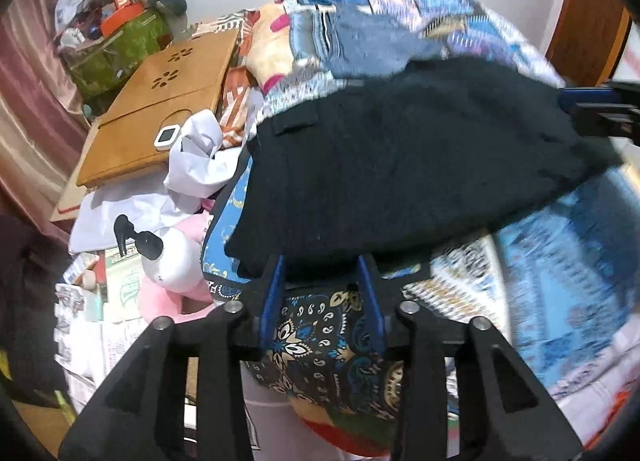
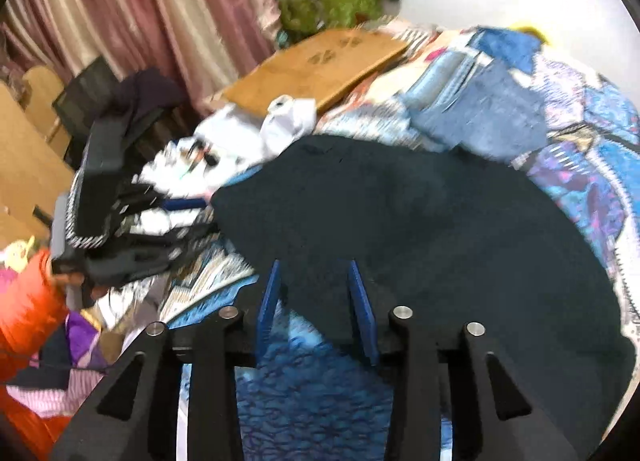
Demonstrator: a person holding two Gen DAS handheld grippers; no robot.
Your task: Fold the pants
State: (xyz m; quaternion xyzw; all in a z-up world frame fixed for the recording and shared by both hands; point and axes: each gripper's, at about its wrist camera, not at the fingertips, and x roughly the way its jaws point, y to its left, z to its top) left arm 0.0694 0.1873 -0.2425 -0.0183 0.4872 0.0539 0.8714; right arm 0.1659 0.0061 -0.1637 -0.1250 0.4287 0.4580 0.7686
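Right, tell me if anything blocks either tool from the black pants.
Nothing visible does. The left tool sits open right at the near edge of the black pants, and the right tool is open over the same fabric. The jeans lie beyond the pants, out of the way.

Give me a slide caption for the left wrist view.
Left gripper, jaws open, at the near edge of black pants on a patterned bedspread.

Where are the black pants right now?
The black pants lie spread on the patterned blue bedspread, centre of both wrist views, just beyond each open hand-held gripper, with folded jeans behind them.
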